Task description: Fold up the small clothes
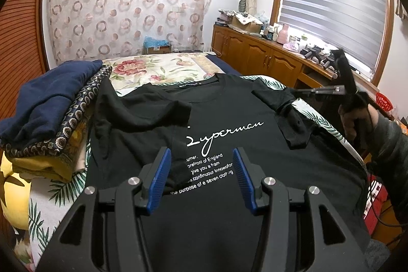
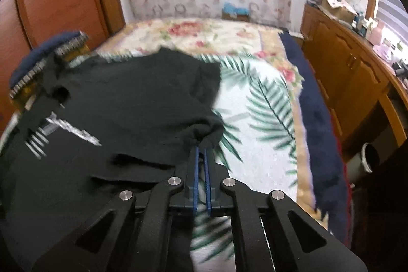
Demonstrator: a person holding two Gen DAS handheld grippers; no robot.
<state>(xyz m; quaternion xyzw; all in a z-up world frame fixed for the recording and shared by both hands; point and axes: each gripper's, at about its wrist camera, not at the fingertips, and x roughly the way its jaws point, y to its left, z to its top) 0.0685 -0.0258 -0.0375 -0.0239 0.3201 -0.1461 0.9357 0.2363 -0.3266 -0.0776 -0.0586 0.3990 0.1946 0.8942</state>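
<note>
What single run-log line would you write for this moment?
stage: folding black T-shirt on bed | left gripper: open above shirt | right gripper: shut on sleeve | folded pile: beside shirt

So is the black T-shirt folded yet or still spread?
Mostly spread: black T-shirt lies print-up on the bed; only its left sleeve is turned in over the chest.

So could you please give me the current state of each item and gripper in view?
Black T-shirt: spread print-up on the bed, left sleeve folded in.
Right sleeve: pinched, lifted.
Right gripper: shut on the sleeve.
Left gripper: open, holding nothing.
Clothes pile: folded, stacked.
</note>
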